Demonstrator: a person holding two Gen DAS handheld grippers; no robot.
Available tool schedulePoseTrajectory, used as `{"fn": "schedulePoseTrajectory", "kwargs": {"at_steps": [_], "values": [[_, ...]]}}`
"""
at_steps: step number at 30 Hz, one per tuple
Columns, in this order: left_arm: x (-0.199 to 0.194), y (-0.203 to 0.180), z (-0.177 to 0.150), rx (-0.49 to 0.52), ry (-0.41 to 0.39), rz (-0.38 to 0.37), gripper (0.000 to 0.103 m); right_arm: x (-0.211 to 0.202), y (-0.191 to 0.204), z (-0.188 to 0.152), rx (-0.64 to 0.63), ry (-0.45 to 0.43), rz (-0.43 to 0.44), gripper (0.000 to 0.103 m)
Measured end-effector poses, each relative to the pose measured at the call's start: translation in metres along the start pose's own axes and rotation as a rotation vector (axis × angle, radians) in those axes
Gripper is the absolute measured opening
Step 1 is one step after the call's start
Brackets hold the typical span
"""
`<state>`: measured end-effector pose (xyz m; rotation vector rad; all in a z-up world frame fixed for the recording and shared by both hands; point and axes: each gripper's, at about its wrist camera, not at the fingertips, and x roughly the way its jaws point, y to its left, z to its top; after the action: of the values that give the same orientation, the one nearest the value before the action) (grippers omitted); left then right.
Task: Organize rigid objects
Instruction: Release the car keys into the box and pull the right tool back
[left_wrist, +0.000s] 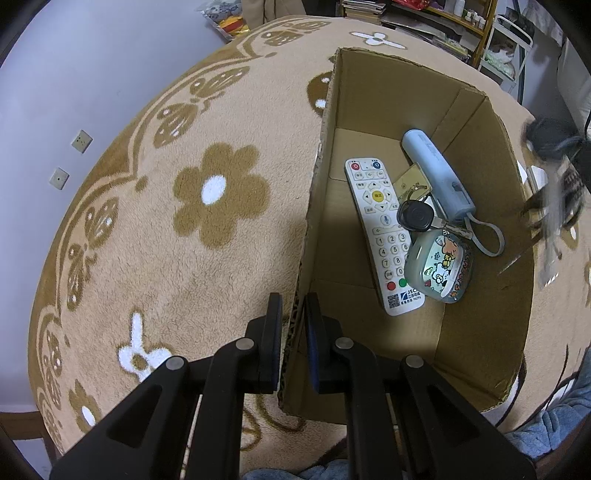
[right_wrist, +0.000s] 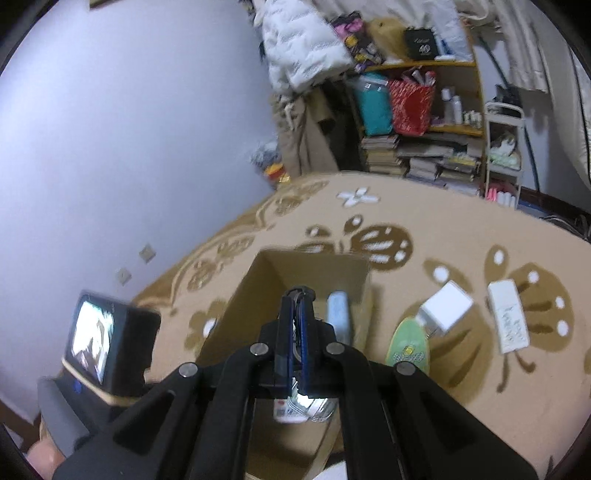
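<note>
An open cardboard box (left_wrist: 480, 206) stands on a tan flowered blanket (left_wrist: 207, 192). My left gripper (left_wrist: 293, 306) is shut on the box's near left wall, one finger outside and one inside. In the box lie a white remote (left_wrist: 380, 236), a black car key (left_wrist: 415, 218), a pale blue cylinder with a strap (left_wrist: 436, 173) and a cartoon-printed case (left_wrist: 439, 269). My right gripper (right_wrist: 298, 295) hovers above the box (right_wrist: 240, 302), shut on a thin dark loop at its tips. A blurred grey thing (left_wrist: 550, 240) hangs past the box's right wall.
On the blanket right of the box lie a white cube (right_wrist: 445, 306), a white oblong block (right_wrist: 508, 321) and a green board-shaped item (right_wrist: 408, 343). A black device with a lit screen (right_wrist: 99, 339) is at the left. Cluttered shelves (right_wrist: 424, 122) stand beyond the blanket.
</note>
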<state>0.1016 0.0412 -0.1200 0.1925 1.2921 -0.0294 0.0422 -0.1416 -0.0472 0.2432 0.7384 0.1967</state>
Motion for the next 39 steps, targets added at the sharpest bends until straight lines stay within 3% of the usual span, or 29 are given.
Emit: {"fn": "schedulePoseTrajectory", "kwargs": {"at_steps": [11,18,23,27,29,31,33,39], "values": [[0.0,-0.001,0.0,0.001,-0.001,0.002,0.012,0.028,-0.007,-0.031,-0.028,0.108,-0.043,0.005],[0.0,0.0,0.0,0.0,-0.001,0.002,0.012,0.025,-0.008,-0.031,-0.019,0.109,-0.05,0.005],[0.0,0.0,0.0,-0.001,-0.001,0.001,0.013,0.009,-0.004,-0.019,-0.039,0.054,-0.054,0.006],[0.0,0.001,0.0,-0.004,-0.001,-0.004,0.013,-0.001,-0.011,-0.013,-0.03,0.026,-0.095,0.023],[0.0,0.001,-0.001,-0.001,-0.003,0.0,0.013,-0.003,-0.018,-0.011,-0.021,0.016,-0.123,0.042],[0.0,0.0,-0.001,-0.001,-0.003,0.001,0.013,-0.007,-0.027,-0.01,-0.01,-0.017,-0.177,0.078],[0.0,0.0,-0.001,-0.002,-0.005,0.003,0.013,-0.01,-0.033,-0.01,-0.017,-0.049,-0.236,0.095],[0.0,0.001,-0.001,-0.003,-0.006,0.003,0.013,-0.002,-0.059,-0.015,-0.012,-0.032,-0.301,0.103]]}}
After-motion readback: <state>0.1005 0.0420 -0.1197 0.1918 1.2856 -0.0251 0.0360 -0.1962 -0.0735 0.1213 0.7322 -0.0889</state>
